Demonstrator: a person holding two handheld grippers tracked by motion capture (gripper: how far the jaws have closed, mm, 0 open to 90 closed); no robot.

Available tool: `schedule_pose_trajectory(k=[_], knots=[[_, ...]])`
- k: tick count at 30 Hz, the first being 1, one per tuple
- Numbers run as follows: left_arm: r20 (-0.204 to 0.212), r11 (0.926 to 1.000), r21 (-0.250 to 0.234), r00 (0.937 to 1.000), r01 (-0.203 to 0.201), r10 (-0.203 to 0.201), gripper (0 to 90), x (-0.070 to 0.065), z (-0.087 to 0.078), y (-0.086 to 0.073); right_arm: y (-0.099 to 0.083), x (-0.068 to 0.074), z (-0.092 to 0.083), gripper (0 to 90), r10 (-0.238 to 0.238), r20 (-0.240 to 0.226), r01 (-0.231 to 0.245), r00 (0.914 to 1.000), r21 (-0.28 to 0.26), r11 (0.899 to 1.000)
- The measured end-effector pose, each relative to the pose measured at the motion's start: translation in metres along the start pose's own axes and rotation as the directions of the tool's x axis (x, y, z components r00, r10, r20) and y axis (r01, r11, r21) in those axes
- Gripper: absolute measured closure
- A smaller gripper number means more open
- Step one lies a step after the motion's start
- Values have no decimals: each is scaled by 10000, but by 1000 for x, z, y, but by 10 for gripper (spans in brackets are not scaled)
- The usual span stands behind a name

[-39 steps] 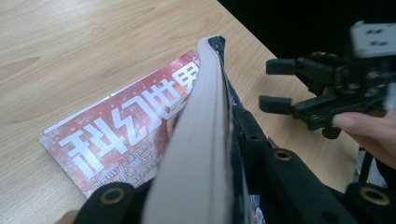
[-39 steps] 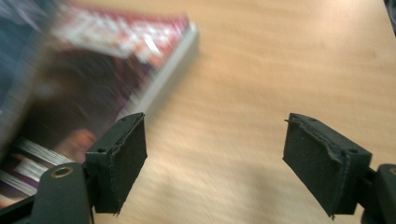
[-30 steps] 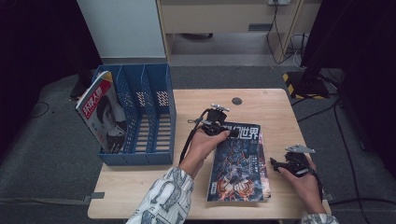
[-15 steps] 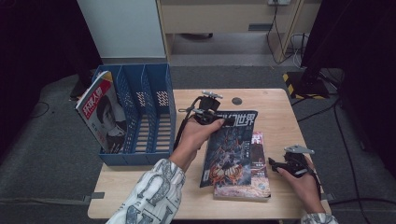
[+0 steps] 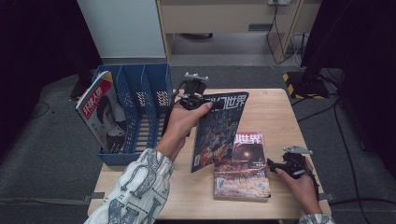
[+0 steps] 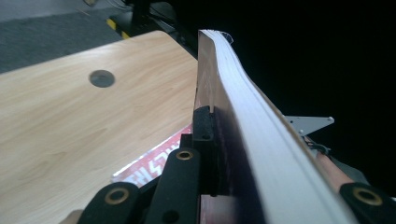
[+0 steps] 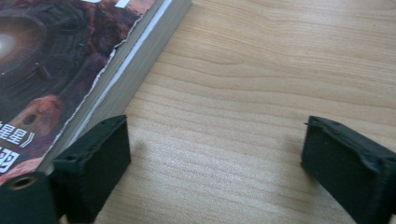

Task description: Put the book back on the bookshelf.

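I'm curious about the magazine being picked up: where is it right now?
In the high view the dark magazine hangs mid-table, clamped at its top corner by the left gripper, just right of the blue file rack.

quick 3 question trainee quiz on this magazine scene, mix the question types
1. True or false: the left gripper is shut on the lifted magazine.
2. The right gripper has its jaws: A) clamped on the stack, B) open over the bare table, beside the stack, C) inside the blue file rack.
3. Fill in: a red-topped magazine stands in the rack's ____ slot as seen from the high view.

Key: 1 true. 2 B. 3 leftmost.
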State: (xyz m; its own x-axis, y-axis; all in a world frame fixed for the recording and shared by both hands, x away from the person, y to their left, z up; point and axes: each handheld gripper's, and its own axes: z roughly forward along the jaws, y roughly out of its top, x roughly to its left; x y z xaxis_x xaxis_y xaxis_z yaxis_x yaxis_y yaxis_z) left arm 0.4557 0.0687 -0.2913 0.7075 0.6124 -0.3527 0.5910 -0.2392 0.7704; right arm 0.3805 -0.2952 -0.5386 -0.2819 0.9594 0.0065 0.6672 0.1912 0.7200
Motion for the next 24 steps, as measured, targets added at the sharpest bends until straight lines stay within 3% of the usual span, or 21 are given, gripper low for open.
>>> schedule_pose_trajectory(k=[7,10,24], knots=[[-408,9994,-280,9989,221,-232,823,5,-25,3,0,2,0,57,-52,-75,53,10000,97,9999],[-574,9995,-298,9982,135,-152,823,7,-37,5,0,2,0,57,-50,-84,51,10000,115,9999],[-1049,9956,-879,9936,331,-423,822,21,-87,10,0,2,0,52,-57,-79,57,10000,71,10000]])
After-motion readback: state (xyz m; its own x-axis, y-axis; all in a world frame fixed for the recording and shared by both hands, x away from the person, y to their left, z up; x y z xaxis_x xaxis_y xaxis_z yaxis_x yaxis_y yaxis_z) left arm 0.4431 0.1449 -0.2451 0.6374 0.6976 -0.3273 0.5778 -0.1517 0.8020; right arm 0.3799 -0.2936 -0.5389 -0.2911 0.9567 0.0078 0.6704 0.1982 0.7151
